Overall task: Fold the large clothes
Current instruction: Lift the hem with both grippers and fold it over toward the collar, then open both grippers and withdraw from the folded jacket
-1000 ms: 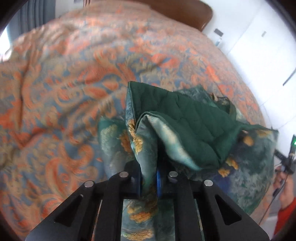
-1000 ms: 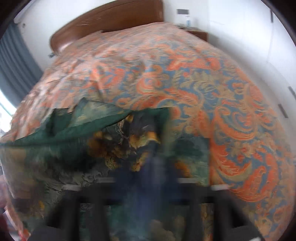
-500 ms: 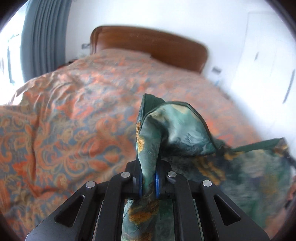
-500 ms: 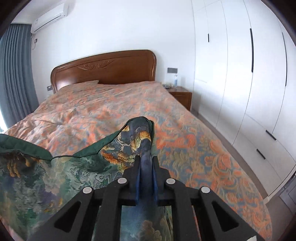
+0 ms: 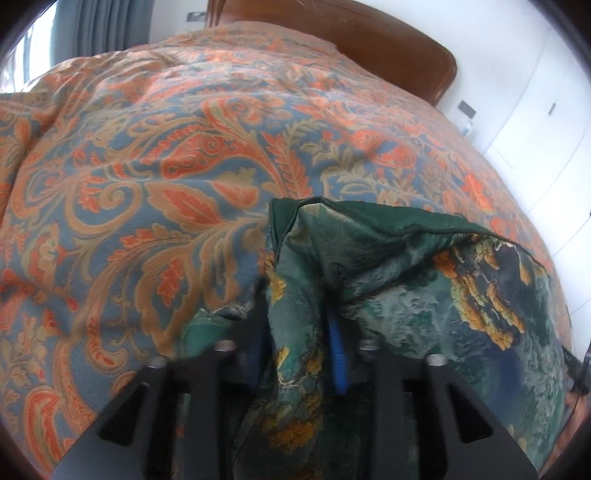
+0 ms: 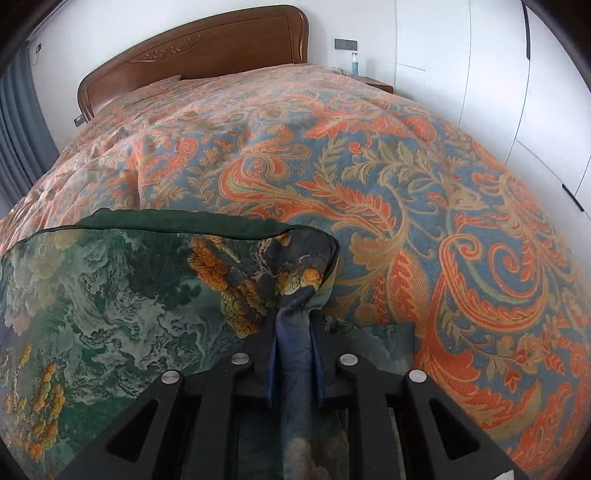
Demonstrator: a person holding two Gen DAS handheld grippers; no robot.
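Left gripper (image 5: 295, 325) jaws have just been opening, green garment (image 5: 406, 280) corner loose between them; right gripper (image 6: 293, 332) stays clamped on its corner. Garment drapes over the bed (image 6: 406, 184) ahead. Risk: uneven release skews the fold.

Bedroom with a wide bed under daylight

An orange and blue patterned bedspread (image 6: 369, 177) is covering the bed, a carved wooden headboard (image 6: 192, 48) is standing against the white wall (image 6: 110, 22), grey curtains (image 6: 18, 140) are hanging at left, and white wardrobe doors (image 6: 498, 74) are lining the right.
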